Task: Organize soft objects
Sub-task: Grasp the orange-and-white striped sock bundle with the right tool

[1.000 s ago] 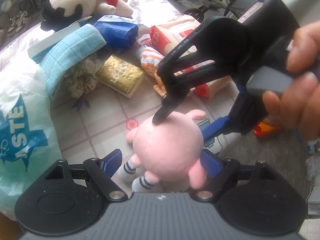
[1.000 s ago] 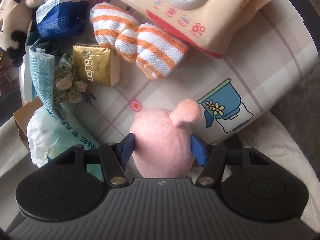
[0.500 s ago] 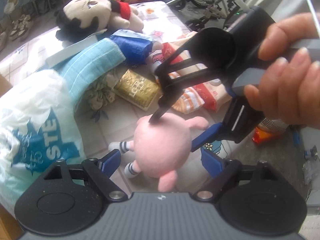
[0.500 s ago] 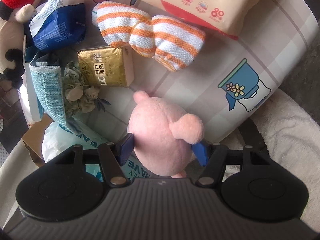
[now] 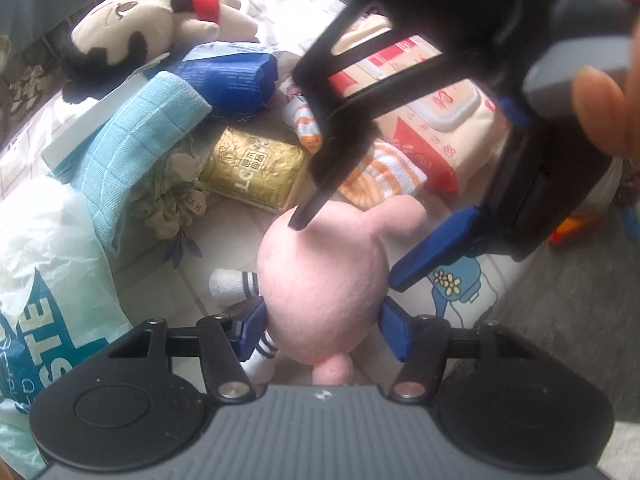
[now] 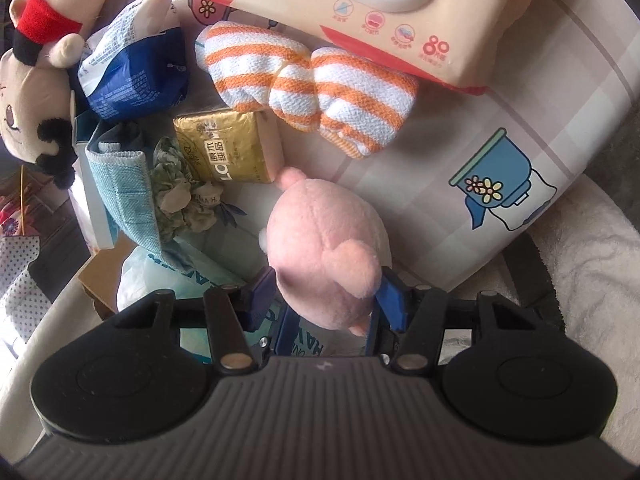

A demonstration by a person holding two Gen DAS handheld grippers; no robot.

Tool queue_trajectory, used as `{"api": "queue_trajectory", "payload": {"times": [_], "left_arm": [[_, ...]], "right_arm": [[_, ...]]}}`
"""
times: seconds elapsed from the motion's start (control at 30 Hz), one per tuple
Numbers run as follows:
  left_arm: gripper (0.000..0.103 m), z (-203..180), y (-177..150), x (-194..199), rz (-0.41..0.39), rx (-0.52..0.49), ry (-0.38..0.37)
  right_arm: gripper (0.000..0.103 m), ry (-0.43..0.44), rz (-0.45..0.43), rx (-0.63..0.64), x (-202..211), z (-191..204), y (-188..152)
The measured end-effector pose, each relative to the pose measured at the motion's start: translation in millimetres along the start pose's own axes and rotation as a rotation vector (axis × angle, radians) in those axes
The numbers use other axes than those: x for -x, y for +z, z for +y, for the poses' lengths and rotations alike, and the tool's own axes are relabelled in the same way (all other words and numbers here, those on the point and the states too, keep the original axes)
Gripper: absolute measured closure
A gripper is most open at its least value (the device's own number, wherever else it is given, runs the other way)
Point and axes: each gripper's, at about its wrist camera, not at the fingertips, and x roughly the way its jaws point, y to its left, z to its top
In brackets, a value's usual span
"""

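Note:
A pink plush toy [image 5: 320, 276] with white striped-sock legs hangs just above the checked tablecloth [image 6: 460, 128]. My right gripper [image 6: 326, 300] is shut on its head, one pad on each side, and its jaws are closing a little further. In the left wrist view this gripper reaches in from the upper right, its black fingertip [image 5: 300, 220] on the head. My left gripper [image 5: 322, 330] is closing from below. Its blue pads [image 5: 250, 330] touch both sides of the round body. Under the toy in the right wrist view show the left gripper's fingers [image 6: 287, 330].
Behind the toy lie orange-striped socks [image 6: 312, 84], a gold tissue pack [image 5: 256, 172], a wet-wipes pack [image 5: 452, 120], a blue pack [image 5: 228, 80], a light-blue cloth [image 5: 136, 148] and a big doll [image 5: 132, 36]. A plastic bag [image 5: 40, 280] fills the left. The table edge runs at right.
My left gripper's pads, wide apart before, have come in onto the pink toy's sides. The toy has turned in the right gripper's hold, and its ear has swung round toward the right wrist camera.

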Motion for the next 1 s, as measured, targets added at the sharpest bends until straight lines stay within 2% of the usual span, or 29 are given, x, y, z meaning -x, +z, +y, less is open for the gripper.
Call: {"api": "queue_trajectory", "payload": {"times": [0.07, 0.2, 0.27, 0.37, 0.43, 0.5, 0.6, 0.77, 1.0], "left_arm": [[0.044, 4, 1, 1, -0.008, 0.038, -0.008], [0.044, 13, 3, 10, -0.013, 0.118, -0.026], [0.044, 23, 6, 17, -0.013, 0.195, -0.071], [0.044, 45, 6, 19, -0.005, 0.358, -0.184], [0.044, 58, 5, 16, -0.002, 0.445, -0.235], [0.044, 65, 5, 12, 0.001, 0.490, -0.233], [0.043, 72, 6, 11, -0.003, 0.506, -0.209], [0.041, 76, 5, 9, -0.020, 0.527, -0.196], [0.041, 76, 2, 7, -0.034, 0.565, -0.174]], "right_arm": [[0.047, 0.011, -0.017, 0.076, 10, 5, -2], [0.043, -0.010, -0.121, 0.401, 44, 31, -17], [0.042, -0.060, -0.208, 0.586, 59, 46, -27], [0.042, -0.191, -0.344, 0.883, 66, 68, -38], [0.042, -0.289, -0.395, 1.029, 59, 77, -38], [0.044, -0.343, -0.405, 1.126, 49, 82, -34], [0.050, -0.420, -0.388, 1.200, 26, 88, -24], [0.053, -0.486, -0.346, 1.197, -2, 92, -12], [0.061, -0.475, -0.294, 1.103, -11, 83, 9]]}}
